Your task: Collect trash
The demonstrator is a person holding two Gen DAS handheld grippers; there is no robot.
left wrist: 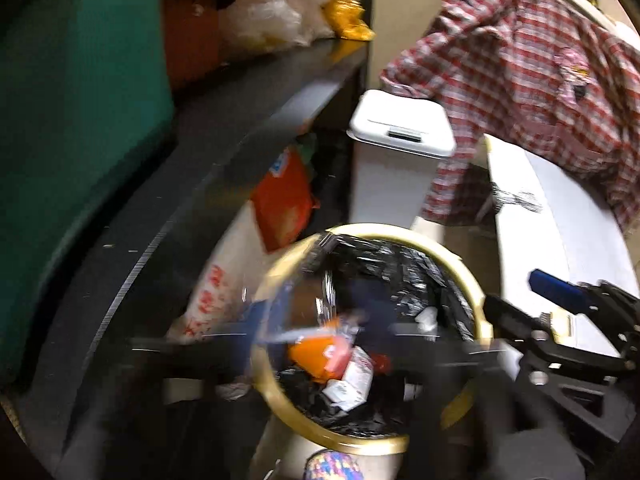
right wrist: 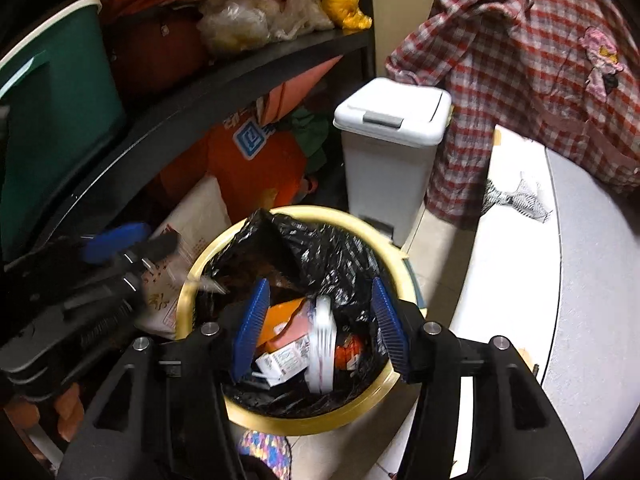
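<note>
Both hand-held grippers hang over the round trash bin with the gold-yellow rim [right wrist: 200, 264], which is lined with a crinkly black plastic bag [right wrist: 332, 248].

The right hand-held gripper [right wrist: 320, 328] has its blue ribbed pads [right wrist: 252, 328] spread well apart, right above the bin's mouth, and nothing is pinched between them. A white plastic piece [right wrist: 322, 344] sits in the gap, blurred, not touching either pad as far as I can see. Under it in the bin are an orange packet [right wrist: 284, 320] and a small white printed carton [right wrist: 280, 360].

The left hand-held gripper [right wrist: 120, 244] shows up in the right wrist view just left of the bin's rim, with one blue pad visible; it's smeared, but the jaws look open and I can't see anything in them. In its own view the fingers are a dark blur across the bin [left wrist: 272, 392], so there's no detail there. A clear plastic scrap [left wrist: 292, 280] seems to be over the bin's left rim, hard to make out.

Behind the bin stands a white lidded pedal bin [right wrist: 384, 152]. A red-and-white checked shirt [right wrist: 520, 60] hangs to the right of that. Left of the gold-rimmed bin there's a dark shelf [right wrist: 200, 92] with orange bags [right wrist: 256, 160] underneath and a green tub [right wrist: 56, 92] on it. Below the bin a bit of multicoloured knit [right wrist: 264, 452] is cut off by the gripper body.
</note>
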